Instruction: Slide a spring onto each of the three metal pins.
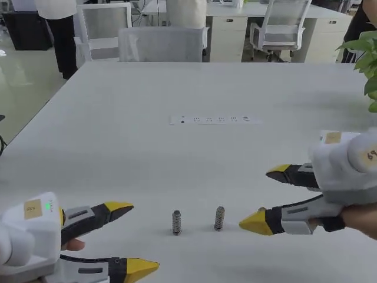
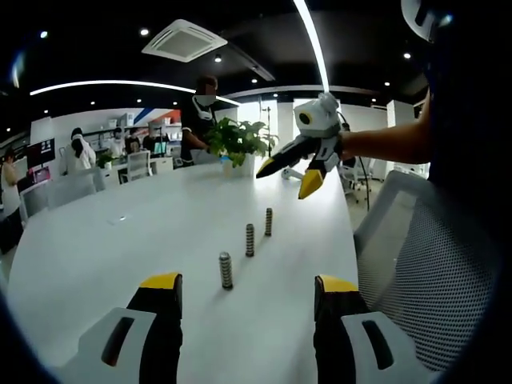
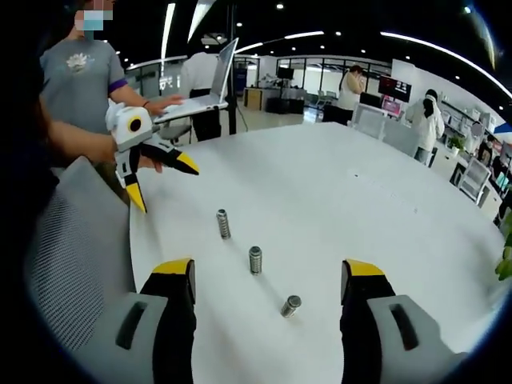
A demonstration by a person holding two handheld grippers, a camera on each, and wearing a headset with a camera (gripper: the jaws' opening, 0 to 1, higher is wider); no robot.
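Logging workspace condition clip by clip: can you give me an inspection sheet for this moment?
Surface: white table with a built-in socket strip.
Job's things: three springs standing upright in a row, apart from one another; what is inside the coils is too small to tell.
Clutter: nothing seen.
Tools: left tool open, holding nothing; right tool open, holding nothing, at one end of the row.
Cables: nothing seen.
Surroundings: open office with chairs, a potted plant at the table edge, and people standing beyond.
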